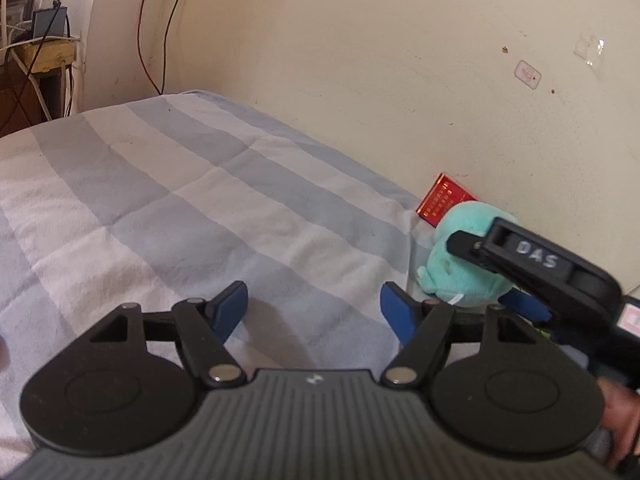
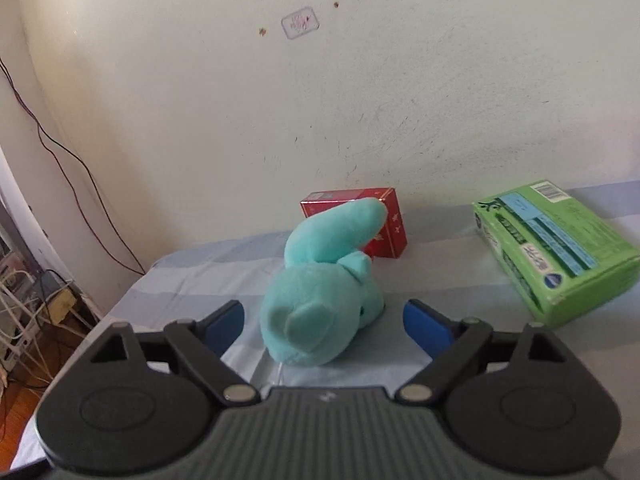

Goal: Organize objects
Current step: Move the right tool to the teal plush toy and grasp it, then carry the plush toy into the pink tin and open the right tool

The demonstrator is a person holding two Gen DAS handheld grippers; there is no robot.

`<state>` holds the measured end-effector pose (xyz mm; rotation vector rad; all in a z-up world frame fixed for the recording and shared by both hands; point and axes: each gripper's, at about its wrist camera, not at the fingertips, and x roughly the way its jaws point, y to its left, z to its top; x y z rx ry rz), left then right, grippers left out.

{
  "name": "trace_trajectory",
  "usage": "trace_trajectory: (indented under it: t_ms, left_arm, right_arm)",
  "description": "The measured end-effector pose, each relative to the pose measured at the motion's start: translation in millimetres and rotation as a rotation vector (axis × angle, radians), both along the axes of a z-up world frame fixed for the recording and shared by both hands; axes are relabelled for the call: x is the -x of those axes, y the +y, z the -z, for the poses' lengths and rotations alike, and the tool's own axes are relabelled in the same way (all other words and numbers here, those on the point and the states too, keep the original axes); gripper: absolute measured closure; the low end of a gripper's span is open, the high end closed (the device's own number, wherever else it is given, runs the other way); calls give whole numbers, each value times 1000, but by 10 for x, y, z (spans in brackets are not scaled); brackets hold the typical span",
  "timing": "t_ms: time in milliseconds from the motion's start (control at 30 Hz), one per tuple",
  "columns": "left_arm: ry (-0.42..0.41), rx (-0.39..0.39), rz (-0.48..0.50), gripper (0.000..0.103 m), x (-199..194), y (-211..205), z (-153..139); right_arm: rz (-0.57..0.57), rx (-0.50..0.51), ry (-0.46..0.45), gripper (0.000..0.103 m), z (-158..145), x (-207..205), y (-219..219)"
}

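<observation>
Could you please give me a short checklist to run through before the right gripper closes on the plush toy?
1. Right gripper open: ok, blue pads spread wide.
2. Plush toy between the pads: ok, its body sits in the gap, touching neither pad.
3. Red box out of the way: ok, it stands behind the toy by the wall.
4. Green box out of the way: ok, it lies off to the right.
5. Left gripper free: ok, open over the blanket, holding nothing.
6. Pads low enough for a firm grip: cannot tell.
</observation>
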<state>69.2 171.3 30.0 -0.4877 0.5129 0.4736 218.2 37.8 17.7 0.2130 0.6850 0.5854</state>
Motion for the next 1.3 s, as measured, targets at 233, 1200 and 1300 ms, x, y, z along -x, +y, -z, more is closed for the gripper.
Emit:
trace_trajectory:
  t_ms: [233,1200,1300]
  left_arm:
    - [-11,28,-9,28,15,52,-11]
    - [-122,-44,758,5,-134,-1052,-250]
    - [-94,-106,838,4,-346,-1269,-250]
  right_arm:
    - [-28,236,-106,41,-4,60,281]
    - [-48,365,-264,18,-459,2150,-2013]
    - [-7,259,-161,24,-409,1931,-2115]
